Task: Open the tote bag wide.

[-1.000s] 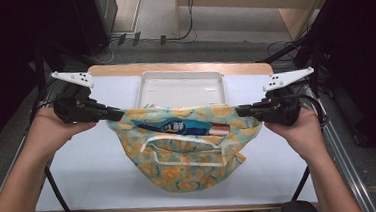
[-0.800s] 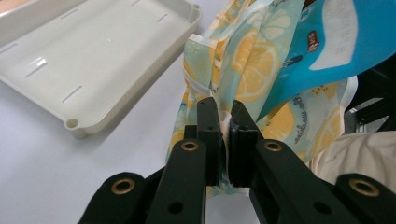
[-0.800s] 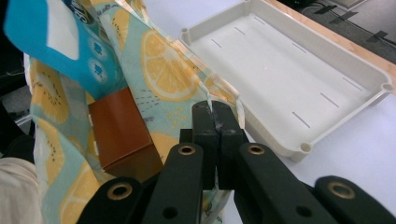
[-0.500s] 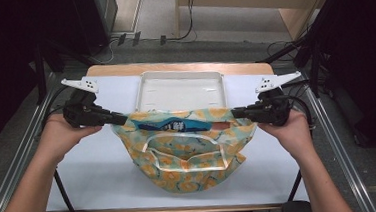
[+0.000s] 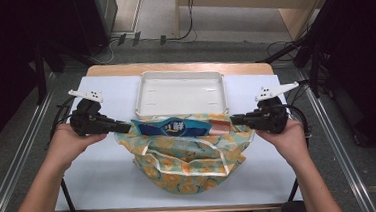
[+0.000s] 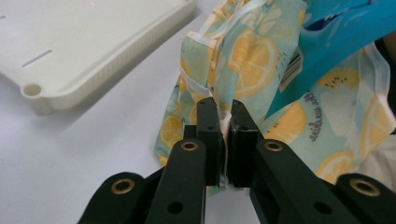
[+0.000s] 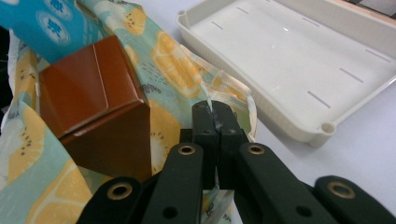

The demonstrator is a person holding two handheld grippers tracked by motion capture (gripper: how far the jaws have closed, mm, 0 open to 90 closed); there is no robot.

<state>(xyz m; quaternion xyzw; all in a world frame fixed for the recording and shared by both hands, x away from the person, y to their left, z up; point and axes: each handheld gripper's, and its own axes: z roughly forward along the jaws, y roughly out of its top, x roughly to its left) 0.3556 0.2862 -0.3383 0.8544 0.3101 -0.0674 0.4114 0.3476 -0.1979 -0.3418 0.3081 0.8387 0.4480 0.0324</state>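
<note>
Between left gripper (image 5: 123,126) and right gripper (image 5: 237,118) – each clamped on rim corner of fruit-print bag (image 5: 189,158) – bag now lower than second ago, bottom spread on desk (image 5: 96,177). Blue packet (image 5: 170,127), brown box (image 7: 95,109) inside. Tray (image 5: 180,92) just beyond. Lowering nearly done – release likely next.

Bag (image 5: 189,158) on table (image 5: 97,192), before tray (image 5: 180,94); boxes (image 5: 170,127) in bag.

white tray (image 5: 180,92) sits right behind the bag (image 5: 189,158), blocking that side; table (image 5: 96,182) left, right and front is open.
</note>
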